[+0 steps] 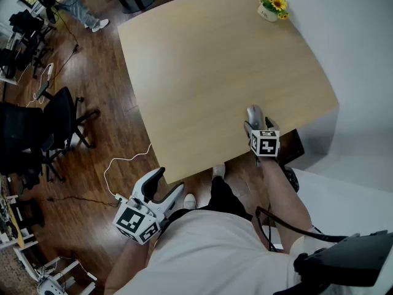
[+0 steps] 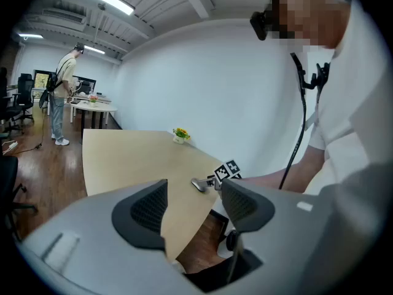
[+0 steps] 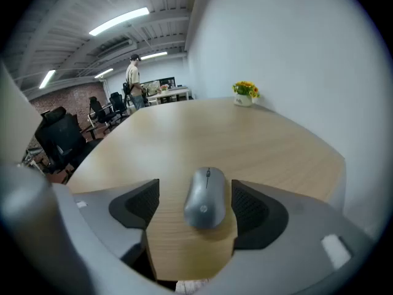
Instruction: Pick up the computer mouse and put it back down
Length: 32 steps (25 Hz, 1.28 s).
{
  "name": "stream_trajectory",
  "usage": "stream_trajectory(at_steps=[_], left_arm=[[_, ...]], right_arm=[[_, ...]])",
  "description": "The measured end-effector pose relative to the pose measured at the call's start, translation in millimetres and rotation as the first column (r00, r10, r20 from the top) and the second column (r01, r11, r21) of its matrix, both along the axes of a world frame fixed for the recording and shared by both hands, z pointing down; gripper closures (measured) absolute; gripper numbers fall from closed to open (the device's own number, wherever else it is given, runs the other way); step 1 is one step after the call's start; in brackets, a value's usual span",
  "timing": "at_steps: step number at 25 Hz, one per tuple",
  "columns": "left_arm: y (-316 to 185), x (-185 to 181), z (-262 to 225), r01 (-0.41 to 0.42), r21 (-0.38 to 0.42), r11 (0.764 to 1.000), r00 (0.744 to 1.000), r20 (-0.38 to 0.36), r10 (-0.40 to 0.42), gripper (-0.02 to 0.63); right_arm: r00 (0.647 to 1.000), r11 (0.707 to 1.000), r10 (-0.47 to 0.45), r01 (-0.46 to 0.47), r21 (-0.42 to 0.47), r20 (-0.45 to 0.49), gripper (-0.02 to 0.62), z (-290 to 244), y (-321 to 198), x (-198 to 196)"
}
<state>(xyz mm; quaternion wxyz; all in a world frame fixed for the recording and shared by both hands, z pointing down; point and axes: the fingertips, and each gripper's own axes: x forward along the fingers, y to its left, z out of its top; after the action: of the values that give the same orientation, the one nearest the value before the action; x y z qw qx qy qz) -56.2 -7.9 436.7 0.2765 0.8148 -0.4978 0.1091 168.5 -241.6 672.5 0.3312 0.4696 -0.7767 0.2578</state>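
A grey computer mouse (image 1: 254, 113) (image 3: 207, 198) lies on the light wood table (image 1: 215, 60), close to its near edge. My right gripper (image 1: 257, 125) (image 3: 195, 205) stands open around it, one jaw on each side, with a slim gap between each pad and the mouse. The left gripper (image 1: 167, 183) (image 2: 193, 204) is open and holds nothing, off the table at the lower left above the wooden floor. In the left gripper view the mouse (image 2: 198, 185) shows far off beside the right gripper's marker cube.
A small pot of yellow flowers (image 1: 272, 6) (image 3: 245, 93) stands at the table's far right corner. Black office chairs (image 1: 55, 121) and a white cable (image 1: 123, 161) are on the floor to the left. A person (image 1: 73, 5) stands far back. A white wall runs along the right.
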Motion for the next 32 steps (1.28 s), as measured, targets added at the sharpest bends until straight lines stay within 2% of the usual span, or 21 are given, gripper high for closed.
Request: stream_trajectory(at_steps=[6, 7, 9, 18, 25, 32], left_arm=[[-39.6, 5.5, 11.8, 0.043, -0.037, 0.998, 0.999, 0.01, -0.042, 0.354], [-41.6, 4.4, 14.6, 0.048, -0.046, 0.998, 0.999, 0.011, -0.047, 0.354], [-45.8, 2.7, 18.1, 0.054, -0.057, 0.997, 0.999, 0.01, -0.053, 0.354], [-51.0, -1.9, 10.4, 0.01, -0.013, 1.0, 1.0, 0.006, -0.01, 0.354], [-25.3, -25.9, 8.9, -0.023, 0.031, 0.999, 1.0, -0.015, 0.023, 0.354], [0.2, -42.2, 6.6, -0.119, 0.111, 0.987, 0.991, -0.049, 0.125, 0.354]], right_arm=[[0.998, 0.998, 0.038, -0.04, -0.048, -0.056, 0.225, 49.0, -47.8, 9.2], [0.997, 0.999, 0.032, -0.035, -0.041, -0.064, 0.225, 50.8, -47.9, 6.4], [0.997, 0.999, 0.018, -0.02, -0.03, -0.071, 0.297, 50.7, -44.8, -0.4], [0.997, 0.998, 0.033, -0.037, -0.057, -0.07, 0.301, 46.5, -40.2, 3.2], [0.998, 0.999, 0.011, -0.013, -0.032, -0.06, 0.301, -6.4, -6.2, -10.3], [1.0, 0.997, -0.025, 0.025, 0.07, 0.005, 0.301, -129.3, 71.2, -34.4]])
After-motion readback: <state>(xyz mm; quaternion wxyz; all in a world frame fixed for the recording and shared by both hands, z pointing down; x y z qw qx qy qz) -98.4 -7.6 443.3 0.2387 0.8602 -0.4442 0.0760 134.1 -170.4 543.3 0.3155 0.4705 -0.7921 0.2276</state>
